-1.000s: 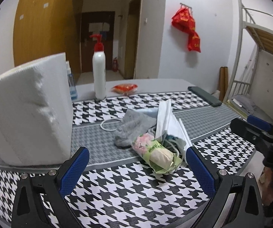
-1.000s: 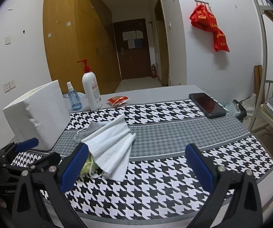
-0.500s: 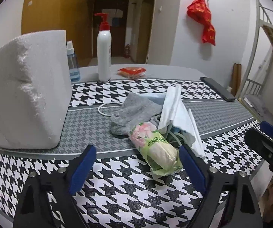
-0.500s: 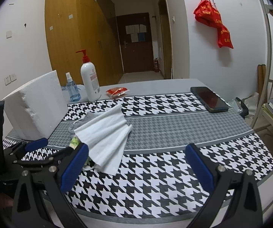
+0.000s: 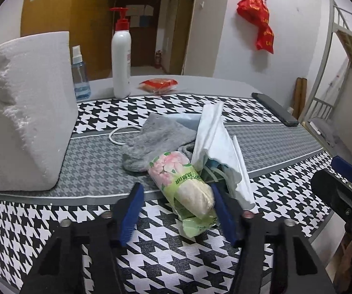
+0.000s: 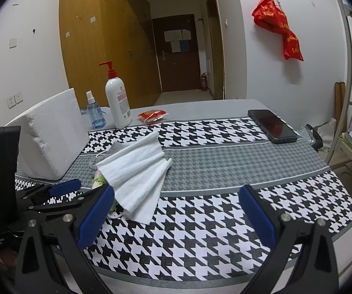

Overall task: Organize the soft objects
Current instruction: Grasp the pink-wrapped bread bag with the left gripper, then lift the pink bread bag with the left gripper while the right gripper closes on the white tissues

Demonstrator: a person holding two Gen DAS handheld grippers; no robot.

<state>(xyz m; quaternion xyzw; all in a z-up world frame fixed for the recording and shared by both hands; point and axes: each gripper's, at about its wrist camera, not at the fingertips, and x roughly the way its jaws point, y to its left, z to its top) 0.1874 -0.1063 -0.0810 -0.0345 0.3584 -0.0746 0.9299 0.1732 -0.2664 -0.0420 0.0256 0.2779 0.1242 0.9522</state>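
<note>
Left wrist view: tissue pack (image 5: 185, 183), green wrapper with pink flowers, lying on the houndstooth tablecloth (image 5: 200, 257) at the near end of the pile. Long axis running from the camera's near right toward the far left, crumpled open end nearest the camera, flowered end pointing away at the grey sock (image 5: 156, 139). Pack set between the blue pads of the left gripper (image 5: 177, 212); jaws closing, right pad (image 5: 223, 216) touching or nearly touching the pack's side, left pad (image 5: 131, 212) apart from it with cloth showing between. No pinch visible on both sides.

Just beside the pack on the right, overlapping it: white folded cloth (image 5: 218, 144), standing tilted, with a blue-and-white mask partly hidden beneath. White cord loop (image 5: 117, 136) left of the sock. White foam block (image 5: 26, 120) well to the left. Farther back: spray bottle (image 5: 79, 73), pump bottle (image 5: 121, 56), red packet (image 5: 158, 84), phone (image 5: 274, 109) at far right.

Right wrist view: right gripper (image 6: 176, 216) held above bare tablecloth, fingers spread wide, nothing between them; left gripper at lower left, by the cloth pile.
</note>
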